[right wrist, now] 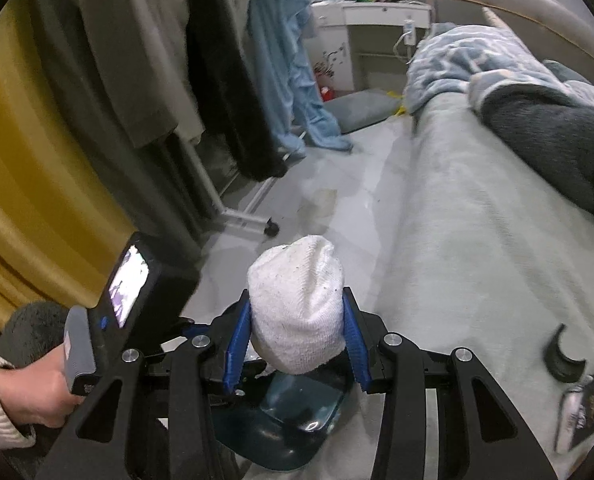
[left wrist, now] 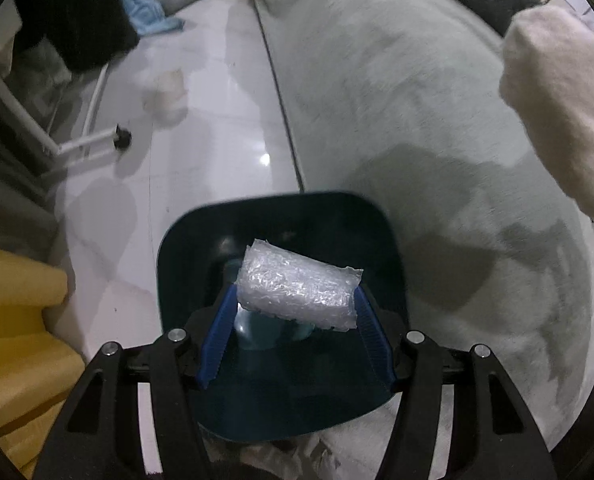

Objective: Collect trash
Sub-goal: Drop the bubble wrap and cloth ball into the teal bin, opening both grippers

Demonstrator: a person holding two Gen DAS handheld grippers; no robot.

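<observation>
While both grippers are hanging over the dark blue bin (left wrist: 177, 264), the biggest thing crowding the work is the pale green bed (left wrist: 417, 120), whose edge is running just beside the bin's right rim; on the other side the white tiled floor (left wrist: 201, 128) is giving open room, bounded farther off by the clothes rack's wheeled foot (left wrist: 122, 138) and the yellow curtain (right wrist: 37, 160). Next in size, the bin is sitting on the floor against the bed, its mouth facing up. The right gripper (right wrist: 297, 328) is clamping a wad of white cloth (right wrist: 297, 304), which is poised above the bin's near rim rather than its centre, so I judge that a release from there could be tipping it onto the rim or the bedding. The left gripper (left wrist: 295, 300) is pinching a roll of bubble wrap (left wrist: 297, 288) by its ends, directly above the bin's opening; being light and springy, it could be bouncing out or sticking to a pad when let go. With the two tools this close together, they could be knocking into each other while lowering.
</observation>
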